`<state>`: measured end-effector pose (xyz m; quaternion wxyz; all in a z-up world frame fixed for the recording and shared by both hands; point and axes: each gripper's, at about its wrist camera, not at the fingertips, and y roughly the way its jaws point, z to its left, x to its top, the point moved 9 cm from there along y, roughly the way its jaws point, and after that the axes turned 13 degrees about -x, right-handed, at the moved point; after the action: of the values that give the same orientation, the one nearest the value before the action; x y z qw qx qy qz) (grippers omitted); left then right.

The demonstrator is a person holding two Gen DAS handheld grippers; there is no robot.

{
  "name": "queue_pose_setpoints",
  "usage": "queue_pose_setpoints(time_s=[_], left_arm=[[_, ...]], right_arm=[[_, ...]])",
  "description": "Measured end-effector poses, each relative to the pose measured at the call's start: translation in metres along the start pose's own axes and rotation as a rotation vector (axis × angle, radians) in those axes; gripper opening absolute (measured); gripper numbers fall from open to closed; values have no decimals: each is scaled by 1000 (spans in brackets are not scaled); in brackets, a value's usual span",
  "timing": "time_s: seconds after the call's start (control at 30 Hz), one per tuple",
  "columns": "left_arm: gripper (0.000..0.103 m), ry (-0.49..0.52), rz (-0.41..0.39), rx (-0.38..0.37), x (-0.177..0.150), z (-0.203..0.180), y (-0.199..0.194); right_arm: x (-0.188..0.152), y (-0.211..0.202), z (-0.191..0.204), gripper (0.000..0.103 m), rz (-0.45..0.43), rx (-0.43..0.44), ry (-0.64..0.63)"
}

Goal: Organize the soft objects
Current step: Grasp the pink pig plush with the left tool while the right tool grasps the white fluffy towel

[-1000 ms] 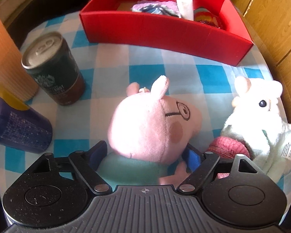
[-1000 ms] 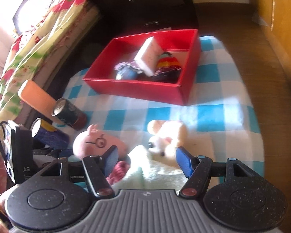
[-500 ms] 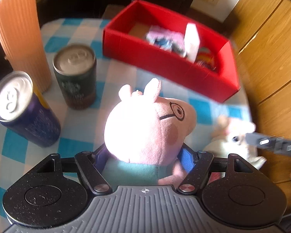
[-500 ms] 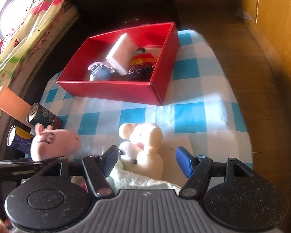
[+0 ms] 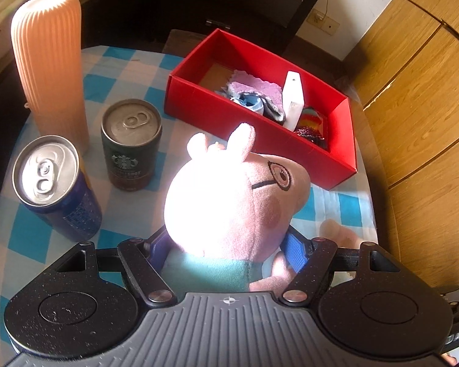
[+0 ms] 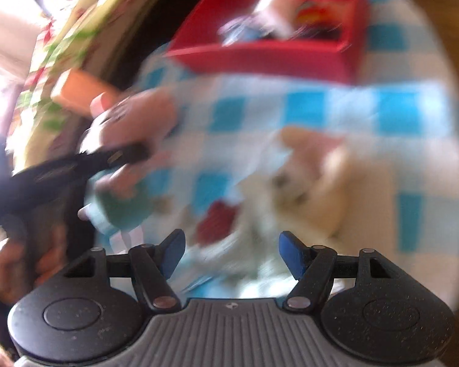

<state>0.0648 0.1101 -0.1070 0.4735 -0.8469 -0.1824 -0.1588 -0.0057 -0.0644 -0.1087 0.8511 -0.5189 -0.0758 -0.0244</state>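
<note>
Pig plush [image 5: 235, 202] lifted off cloth [image 5: 58, 232], gripped

Left gripper [image 5: 226, 250] squeezing pig plush [image 5: 229, 202] above checkered cloth [image 5: 128, 70]. Red box [image 5: 229, 116] beyond, two cans [image 5: 131, 143] and ribbed tube [image 5: 50, 61] left.

We had strong sunlight all over the blue-and-white checked tablecloth [image 5: 131, 61], wooden cabinet doors [image 5: 419, 98] on the right, a dark drawer unit [image 5: 244, 3] behind, and a floral bedspread [image 6: 64, 49] off left.
</note>
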Motion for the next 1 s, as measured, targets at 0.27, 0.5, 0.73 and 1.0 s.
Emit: queue_pose_setpoints(time_s=[0.27, 0.5, 0.73, 1.0], left_arm=[[73, -13, 3, -1, 1, 2, 2], [73, -2, 8, -7, -1, -1, 2], [73, -9, -1, -13, 1, 0, -2], [73, -7, 1, -20, 0, -4, -2]], right_arm=[[5, 2, -16, 46, -66, -179, -21], [-7, 35, -10, 46, -23, -222, 0], [-12, 44, -14, 15, -10, -152, 2], [-13, 41, -21, 4, -39, -140, 60]])
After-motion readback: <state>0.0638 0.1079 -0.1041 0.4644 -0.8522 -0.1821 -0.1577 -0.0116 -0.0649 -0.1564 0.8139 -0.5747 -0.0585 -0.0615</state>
